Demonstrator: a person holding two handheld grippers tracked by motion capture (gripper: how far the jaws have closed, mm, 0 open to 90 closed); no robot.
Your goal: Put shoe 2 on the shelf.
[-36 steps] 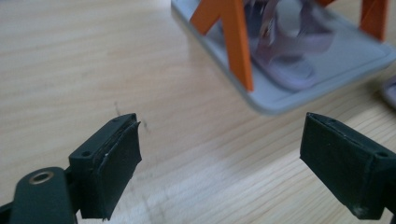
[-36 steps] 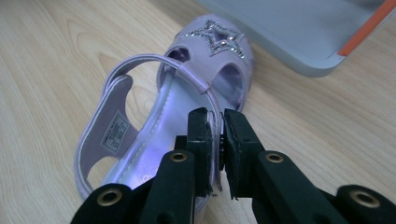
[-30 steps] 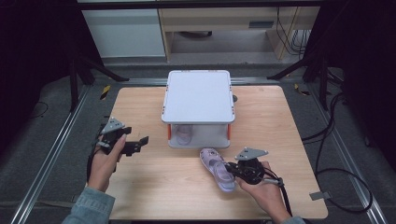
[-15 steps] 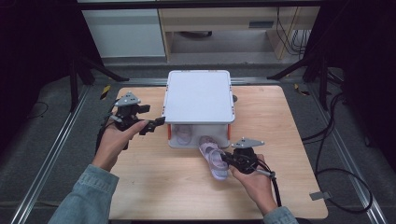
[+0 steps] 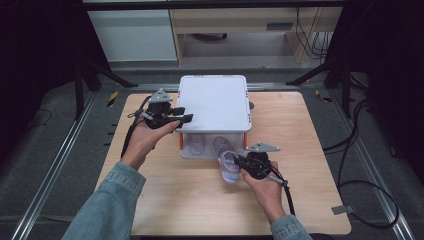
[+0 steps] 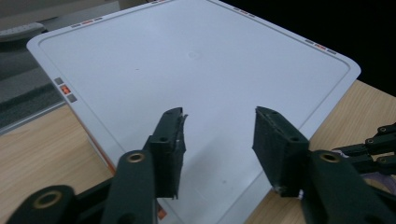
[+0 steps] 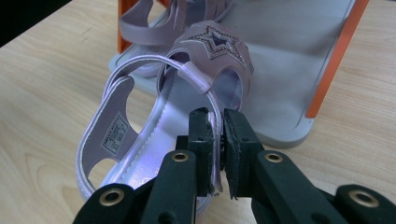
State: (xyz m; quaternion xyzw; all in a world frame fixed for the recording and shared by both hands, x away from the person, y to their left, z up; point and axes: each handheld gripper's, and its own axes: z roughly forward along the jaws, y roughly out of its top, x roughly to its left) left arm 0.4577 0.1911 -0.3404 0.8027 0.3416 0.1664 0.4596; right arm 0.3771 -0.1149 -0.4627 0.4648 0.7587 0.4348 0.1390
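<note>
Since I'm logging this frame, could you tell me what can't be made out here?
- High view: the inner sandal is blurred and half hidden under the rack top.
- Right gripper view: the held sandal label is too small to read; the right gripper hides its side edge.

Wooden table (image 5: 310, 130) on dark grey floor (image 5: 45, 165), metal rails (image 5: 55, 150) along both sides. Black stand legs (image 5: 95, 75) left and right of far table edge. Pale cabinet (image 5: 135, 35) and beige shelf unit (image 5: 235, 25) at back wall. Loose black cables (image 5: 365, 165) coiled on floor at right, more hanging near shelf unit. Small grey tag (image 5: 341, 209) on floor by near right corner.
</note>
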